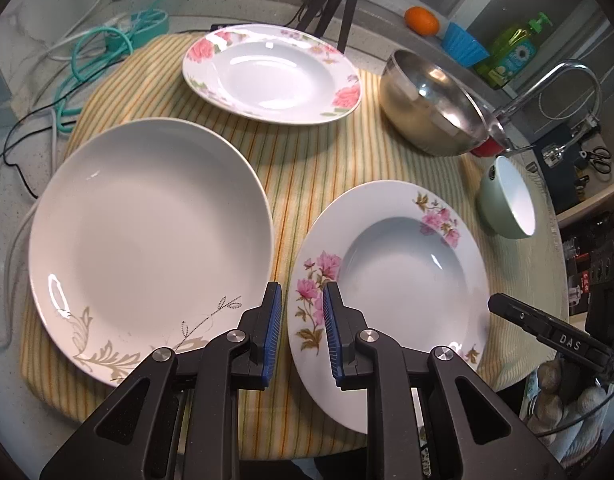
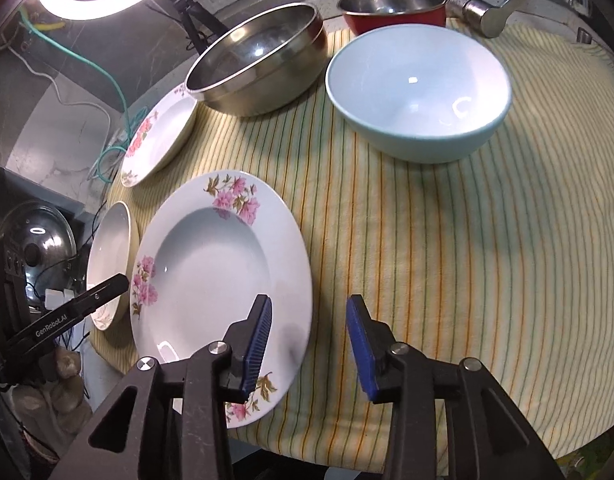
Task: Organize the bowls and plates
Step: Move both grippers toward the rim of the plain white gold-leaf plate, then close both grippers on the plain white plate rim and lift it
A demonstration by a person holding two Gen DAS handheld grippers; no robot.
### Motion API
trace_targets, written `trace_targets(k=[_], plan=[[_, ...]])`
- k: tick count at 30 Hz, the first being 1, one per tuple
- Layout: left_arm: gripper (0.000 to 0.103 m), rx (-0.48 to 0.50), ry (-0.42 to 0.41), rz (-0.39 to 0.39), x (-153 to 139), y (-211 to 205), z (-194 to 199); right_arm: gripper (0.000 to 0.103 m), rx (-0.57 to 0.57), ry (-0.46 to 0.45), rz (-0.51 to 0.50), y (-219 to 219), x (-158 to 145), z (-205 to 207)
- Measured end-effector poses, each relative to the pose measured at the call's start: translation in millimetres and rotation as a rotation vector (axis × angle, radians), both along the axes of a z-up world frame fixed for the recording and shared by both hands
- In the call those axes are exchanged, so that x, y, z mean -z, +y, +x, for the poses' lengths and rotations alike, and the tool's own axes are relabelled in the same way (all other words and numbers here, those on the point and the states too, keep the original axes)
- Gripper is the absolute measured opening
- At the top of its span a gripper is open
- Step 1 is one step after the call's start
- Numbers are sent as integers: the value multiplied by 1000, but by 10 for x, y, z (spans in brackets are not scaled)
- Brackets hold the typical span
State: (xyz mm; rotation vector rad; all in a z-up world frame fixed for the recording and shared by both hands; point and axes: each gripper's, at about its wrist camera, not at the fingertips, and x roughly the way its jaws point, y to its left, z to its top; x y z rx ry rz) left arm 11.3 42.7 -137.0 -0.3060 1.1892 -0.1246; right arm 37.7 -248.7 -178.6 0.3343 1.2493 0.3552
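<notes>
Plates and bowls are sitting on a striped cloth point(image 2: 447, 240) near the faucet point(image 1: 563, 80), both grippers point(image 1: 301, 332) point(image 2: 309, 344) hanging slightly spread, empty.

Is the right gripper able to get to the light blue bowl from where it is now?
Probably yes. The right gripper is open and holds nothing, and only bare striped cloth lies between it and the light blue bowl.
</notes>
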Motion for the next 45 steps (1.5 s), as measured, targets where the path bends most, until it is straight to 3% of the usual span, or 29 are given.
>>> trace_targets(k=[8,18,28,32,45], plan=[[19,-58,-85,5,-287,314,-115,35,-10,-76,11,87,-270,18],[20,-212,-86,52,-220,979,-181,35,-152,-142,37,849,-464,146],[20,-318,-76,138,-83,1432,-279,35,-273,-117,50,1609,-366,371],[20,-331,-49,128,38,1542,-268,34,-301,-99,43,1803,-293,459],[20,-349,0,51,245,1716,-250,19,-365,-47,12,2211,-83,595]])
